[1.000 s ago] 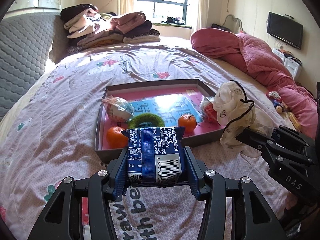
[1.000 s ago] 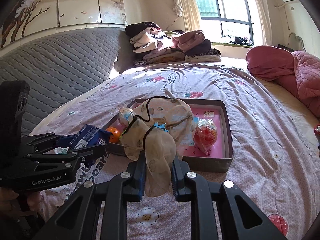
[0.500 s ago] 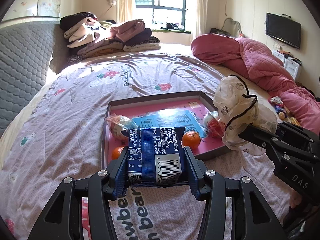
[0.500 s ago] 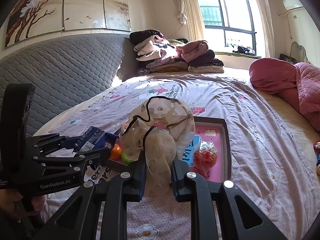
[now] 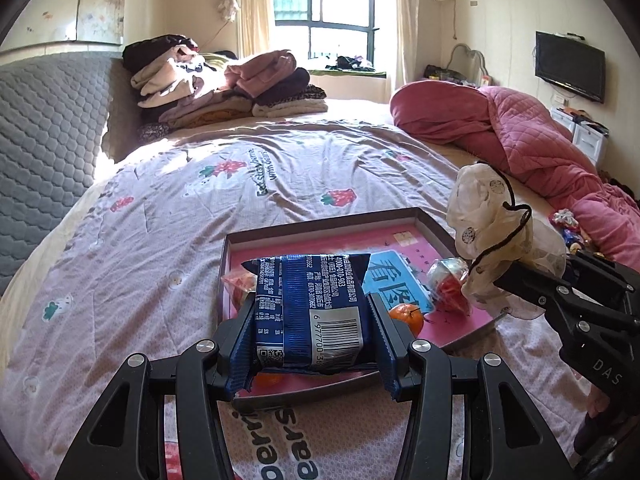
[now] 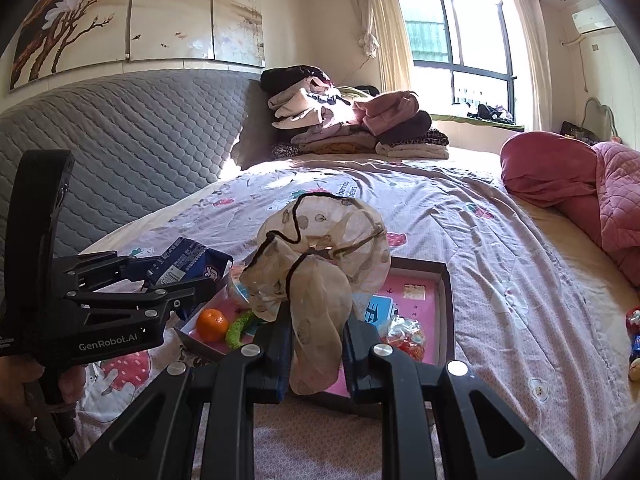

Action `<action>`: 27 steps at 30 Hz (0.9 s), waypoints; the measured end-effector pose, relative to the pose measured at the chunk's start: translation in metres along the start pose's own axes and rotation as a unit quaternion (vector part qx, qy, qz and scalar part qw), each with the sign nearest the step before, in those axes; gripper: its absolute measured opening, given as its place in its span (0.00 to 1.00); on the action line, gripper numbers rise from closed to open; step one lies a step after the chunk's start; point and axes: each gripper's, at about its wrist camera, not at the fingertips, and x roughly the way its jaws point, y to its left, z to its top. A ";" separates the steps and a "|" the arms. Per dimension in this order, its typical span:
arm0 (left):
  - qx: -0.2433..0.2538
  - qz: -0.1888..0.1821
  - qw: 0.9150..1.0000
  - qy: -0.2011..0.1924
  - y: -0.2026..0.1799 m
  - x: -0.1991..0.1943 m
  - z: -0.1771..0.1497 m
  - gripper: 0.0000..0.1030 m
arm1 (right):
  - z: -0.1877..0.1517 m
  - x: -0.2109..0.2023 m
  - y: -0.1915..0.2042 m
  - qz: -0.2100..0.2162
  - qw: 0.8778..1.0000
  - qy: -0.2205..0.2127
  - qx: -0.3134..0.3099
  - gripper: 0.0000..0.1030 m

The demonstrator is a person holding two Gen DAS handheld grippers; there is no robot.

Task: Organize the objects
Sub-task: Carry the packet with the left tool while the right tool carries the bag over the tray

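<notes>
My left gripper [image 5: 310, 332] is shut on a blue snack packet [image 5: 310, 308], barcode side up, held above the near edge of a shallow grey tray [image 5: 320, 228] with a pink floor. My right gripper [image 6: 316, 344] is shut on a crumpled beige cloth pouch with a black drawstring [image 6: 320, 264], also lifted over the tray [image 6: 444, 304]. In the tray lie an orange [image 5: 406, 316], a second orange [image 6: 212, 324], a green ring [image 6: 240, 326], a blue card [image 5: 396, 280] and a clear bag of red sweets [image 6: 404, 336]. From the right wrist view the packet [image 6: 186, 264] shows in the left gripper [image 6: 192, 276].
The tray rests on a bed with a strawberry-print cover [image 5: 160, 240]. A pile of folded clothes [image 5: 224, 88] sits by the grey padded headboard [image 5: 44, 128]. A pink quilt [image 5: 520, 140] lies at the right, with small toys [image 5: 568, 224] near it. A hand [image 6: 36, 396] holds the left gripper.
Both grippers have risen and drawn back from the tray with their loads still held; the tray now sits lower and partly behind the packet, and more of the room shows.
</notes>
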 end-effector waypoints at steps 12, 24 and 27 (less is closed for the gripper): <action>-0.005 0.012 1.000 -0.006 0.013 0.019 0.010 0.52 | 0.010 0.019 -0.004 -0.003 1.000 -0.005 -0.016 0.21; 0.002 0.011 1.000 0.008 0.013 0.039 0.008 0.52 | 0.010 0.036 -0.005 -0.008 1.000 0.001 -0.025 0.21; 0.005 0.009 1.000 0.011 0.011 0.044 0.006 0.52 | 0.009 0.041 -0.005 -0.009 1.000 0.005 -0.027 0.21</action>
